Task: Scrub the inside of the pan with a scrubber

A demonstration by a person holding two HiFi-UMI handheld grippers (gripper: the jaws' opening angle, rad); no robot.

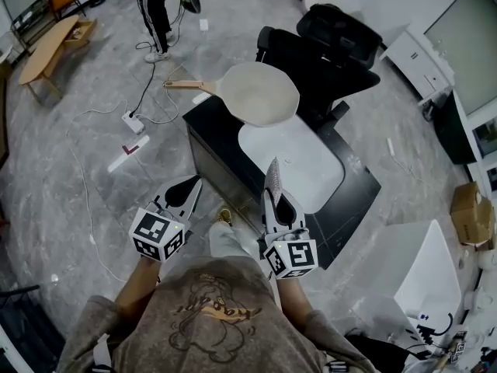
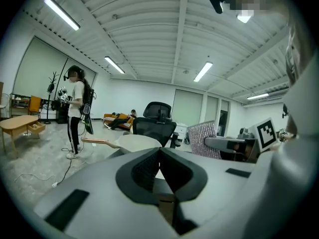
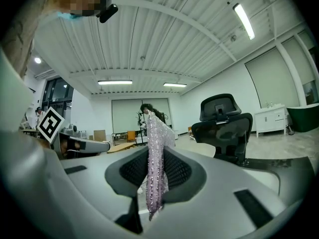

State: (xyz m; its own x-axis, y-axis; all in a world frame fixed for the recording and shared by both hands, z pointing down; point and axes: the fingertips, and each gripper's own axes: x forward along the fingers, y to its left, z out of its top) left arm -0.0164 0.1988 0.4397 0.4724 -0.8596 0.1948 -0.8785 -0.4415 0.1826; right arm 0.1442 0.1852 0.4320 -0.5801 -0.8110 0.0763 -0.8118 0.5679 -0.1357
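Note:
A pale round pan (image 1: 259, 92) with a wooden handle lies on the far end of the black table (image 1: 359, 179); in the left gripper view the pan (image 2: 135, 143) shows beyond the jaws. My right gripper (image 1: 273, 200) is shut on a glittery silver-pink scrubber (image 1: 272, 180), which stands up flat between its jaws (image 3: 155, 163). That scrubber (image 2: 204, 138) also appears at the right of the left gripper view. My left gripper (image 1: 189, 191) is shut with nothing in it, its pads meeting (image 2: 159, 169). Both grippers hover near the table's front edge, well short of the pan.
A white mat (image 1: 299, 159) covers the table's middle. A black office chair (image 1: 332, 45) stands behind the table. A person (image 1: 155, 6) stands at the far left near a wooden bench (image 1: 48, 50). Cables and a power strip (image 1: 133, 121) lie on the floor.

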